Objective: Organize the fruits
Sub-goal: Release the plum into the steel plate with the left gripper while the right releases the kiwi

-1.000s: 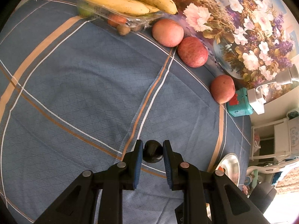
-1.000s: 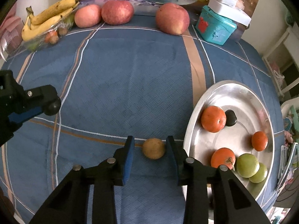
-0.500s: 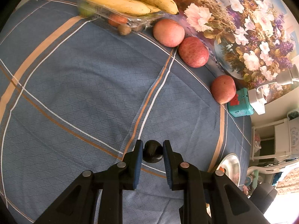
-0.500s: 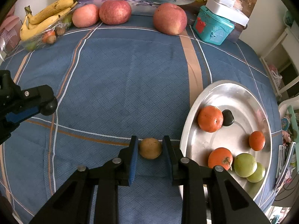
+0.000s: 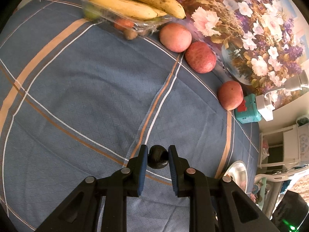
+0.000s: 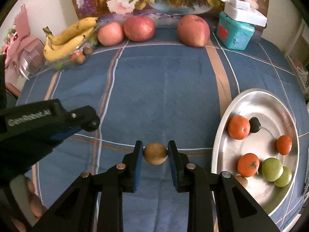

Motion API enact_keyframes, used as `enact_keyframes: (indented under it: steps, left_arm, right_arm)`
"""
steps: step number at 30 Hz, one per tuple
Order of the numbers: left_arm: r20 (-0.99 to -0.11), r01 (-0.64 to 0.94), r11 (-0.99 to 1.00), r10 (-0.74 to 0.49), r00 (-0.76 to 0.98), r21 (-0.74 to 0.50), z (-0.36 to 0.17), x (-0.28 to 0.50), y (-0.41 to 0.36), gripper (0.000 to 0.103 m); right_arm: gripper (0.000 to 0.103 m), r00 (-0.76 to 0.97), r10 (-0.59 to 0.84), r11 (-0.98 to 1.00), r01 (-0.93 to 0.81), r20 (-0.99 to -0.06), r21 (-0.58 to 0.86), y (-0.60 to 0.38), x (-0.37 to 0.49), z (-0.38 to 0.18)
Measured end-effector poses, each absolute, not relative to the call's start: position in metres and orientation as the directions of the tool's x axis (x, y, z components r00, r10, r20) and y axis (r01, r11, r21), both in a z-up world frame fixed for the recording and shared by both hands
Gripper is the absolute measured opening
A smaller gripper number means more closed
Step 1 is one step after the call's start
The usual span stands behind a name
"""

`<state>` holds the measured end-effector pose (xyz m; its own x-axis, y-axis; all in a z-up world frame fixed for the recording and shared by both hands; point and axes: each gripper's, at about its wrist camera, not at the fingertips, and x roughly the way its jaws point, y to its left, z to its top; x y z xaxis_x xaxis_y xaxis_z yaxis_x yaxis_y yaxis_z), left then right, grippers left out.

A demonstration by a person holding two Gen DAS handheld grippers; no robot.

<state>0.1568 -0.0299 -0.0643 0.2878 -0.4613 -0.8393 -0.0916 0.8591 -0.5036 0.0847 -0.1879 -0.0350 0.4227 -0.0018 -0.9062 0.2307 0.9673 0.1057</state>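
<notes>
My left gripper [image 5: 158, 157] is shut on a small dark round fruit [image 5: 157, 159], held over the blue checked cloth. That same left gripper [image 6: 90, 122] shows at the left of the right wrist view. My right gripper [image 6: 155, 153] is shut on a small brown round fruit [image 6: 155, 153], lifted a little above the cloth. To its right lies an oval steel tray [image 6: 229, 116] holding orange fruits [image 6: 238, 127], two green fruits [image 6: 272, 169] and a dark fruit [image 6: 255, 124]. Part of the tray [image 5: 236, 171] shows in the left wrist view.
Three large apples [image 6: 139, 28] line the back of the table. A bunch of bananas [image 6: 69, 36] sits on a clear box of small fruit at the back left. A teal box [image 6: 234, 31] stands at the back right. A flower painting [image 5: 251, 29] leans behind.
My right gripper closed on the brown fruit and rose with it, tipping its view up. The left gripper stayed still, shut on the dark fruit.
</notes>
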Motion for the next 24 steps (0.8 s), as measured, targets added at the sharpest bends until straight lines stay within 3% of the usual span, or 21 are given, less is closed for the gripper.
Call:
enact_keyframes:
  steps: [12,24]
  left_arm:
    - [-0.846,-0.075,0.865,-0.461,0.269,-0.496,-0.058,0.154,-0.044,0.023]
    - [-0.840,0.124,0.866,-0.499,0.211,-0.484,-0.034,0.131,-0.114,0.023]
  right_arm:
    - [0.027,0.455,-0.001,0.939,0.307,-0.891,0.156,-0.226,0.072,-0.025]
    - [0.027,0.479,-0.128,0.806,0.561,-0.869,0.191,-0.336,0.020,-0.017]
